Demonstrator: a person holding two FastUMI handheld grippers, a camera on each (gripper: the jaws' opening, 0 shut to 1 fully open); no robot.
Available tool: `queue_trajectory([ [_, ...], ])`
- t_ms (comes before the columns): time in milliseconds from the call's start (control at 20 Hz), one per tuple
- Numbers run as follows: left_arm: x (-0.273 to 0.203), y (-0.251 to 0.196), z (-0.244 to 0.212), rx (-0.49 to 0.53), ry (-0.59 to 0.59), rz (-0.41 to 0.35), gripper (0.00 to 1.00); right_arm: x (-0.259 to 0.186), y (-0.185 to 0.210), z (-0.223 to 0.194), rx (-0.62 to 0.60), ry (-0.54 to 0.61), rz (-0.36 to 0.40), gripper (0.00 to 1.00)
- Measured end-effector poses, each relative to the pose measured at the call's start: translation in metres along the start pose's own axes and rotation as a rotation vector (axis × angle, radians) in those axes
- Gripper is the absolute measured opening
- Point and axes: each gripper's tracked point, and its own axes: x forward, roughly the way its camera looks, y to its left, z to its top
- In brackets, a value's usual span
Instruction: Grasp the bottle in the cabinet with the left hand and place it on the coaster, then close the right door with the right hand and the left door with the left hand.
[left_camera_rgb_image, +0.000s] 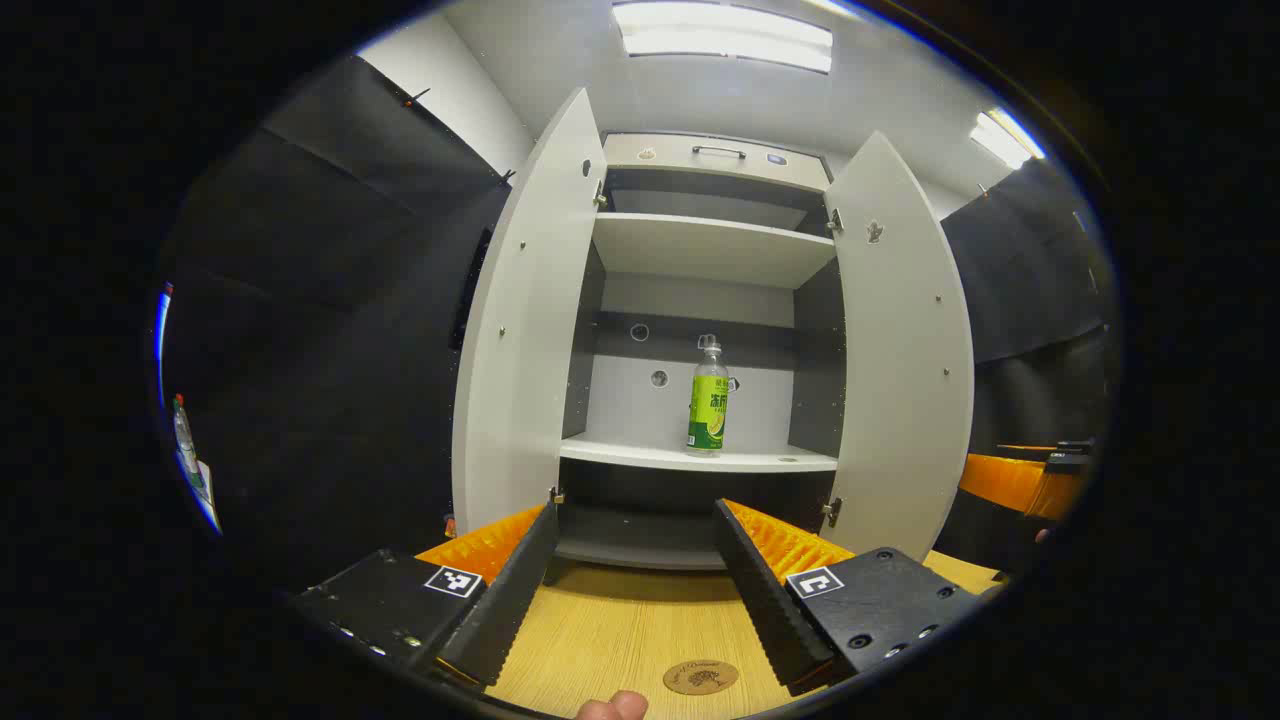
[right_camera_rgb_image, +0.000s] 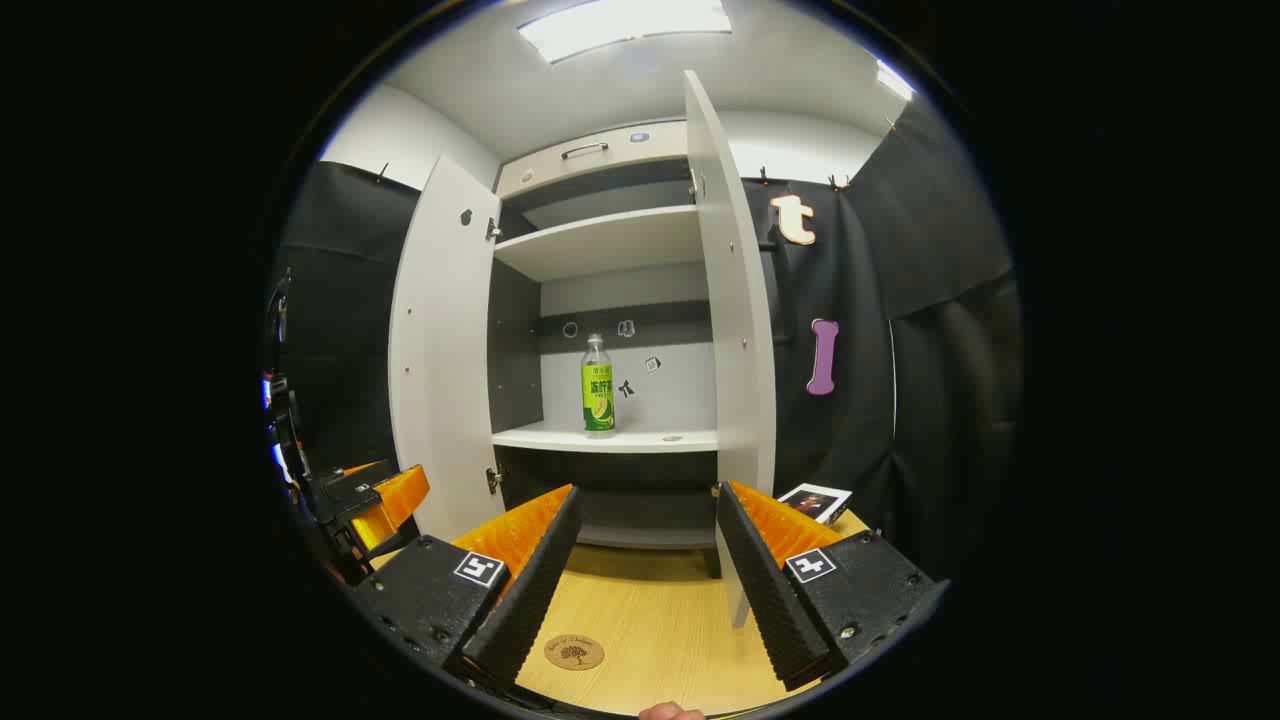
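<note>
A clear bottle (left_camera_rgb_image: 708, 400) with a green label stands upright on the middle shelf of the white cabinet (left_camera_rgb_image: 700, 250), right of centre. Both doors hang wide open: the left door (left_camera_rgb_image: 520, 330) and the right door (left_camera_rgb_image: 900, 350). A round brown coaster (left_camera_rgb_image: 700, 677) lies on the wooden table in front. My left gripper (left_camera_rgb_image: 637, 510) is open and holds nothing, well short of the cabinet. In the right gripper view the bottle (right_camera_rgb_image: 598, 398) and coaster (right_camera_rgb_image: 574, 652) show again; my right gripper (right_camera_rgb_image: 648, 495) is open too, near the right door (right_camera_rgb_image: 730, 300).
The wooden table (left_camera_rgb_image: 620, 620) runs up to the cabinet's base. A small card or box (right_camera_rgb_image: 815, 502) lies on the table by the right door. The other gripper appears at the right edge (left_camera_rgb_image: 1030, 480) and at the left edge (right_camera_rgb_image: 370, 505). Black cloth walls flank the cabinet.
</note>
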Motion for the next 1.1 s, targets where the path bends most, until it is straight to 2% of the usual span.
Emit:
queue_trajectory([
  [150,-0.005,-0.003,-0.004,0.013,0.011,-0.008,0.94,-0.008,-0.004,-0.008,-0.008,0.014,-0.004,0.84],
  [200,-0.005,-0.003,-0.005,0.012,0.016,-0.009,0.99,-0.010,-0.006,-0.010,-0.005,0.021,-0.006,0.84],
  [250,-0.004,-0.005,-0.006,0.010,0.022,-0.012,0.99,-0.010,-0.007,-0.012,-0.001,0.026,-0.010,0.84],
  [300,-0.004,-0.007,-0.006,0.005,0.023,-0.016,0.95,-0.010,-0.009,-0.012,0.002,0.025,-0.015,0.84],
  [450,-0.001,-0.009,-0.005,0.003,0.021,-0.025,0.94,-0.009,-0.010,-0.011,0.003,0.015,-0.025,0.84],
  [500,0.001,-0.009,-0.004,0.006,0.022,-0.027,0.99,-0.009,-0.010,-0.011,-0.001,0.012,-0.027,0.84],
  [550,0.001,-0.009,-0.004,0.009,0.023,-0.031,0.99,-0.009,-0.009,-0.012,-0.006,0.011,-0.030,0.84],
  [600,0.002,-0.009,-0.005,0.010,0.024,-0.036,0.95,-0.009,-0.008,-0.012,-0.006,0.011,-0.029,0.84],
  [750,0.002,-0.010,-0.008,0.005,0.044,-0.052,0.95,-0.012,-0.005,-0.012,0.003,0.015,-0.028,0.84],
  [800,0.001,-0.010,-0.009,0.002,0.048,-0.053,0.90,-0.013,-0.005,-0.010,0.004,0.011,-0.032,0.84],
  [850,0.000,-0.008,-0.009,0.000,0.050,-0.051,0.95,-0.014,-0.005,-0.009,0.001,0.006,-0.037,0.84],
  [1100,0.004,-0.007,-0.014,0.005,0.069,-0.075,0.94,-0.016,-0.001,-0.012,-0.010,0.017,-0.042,0.84],
])
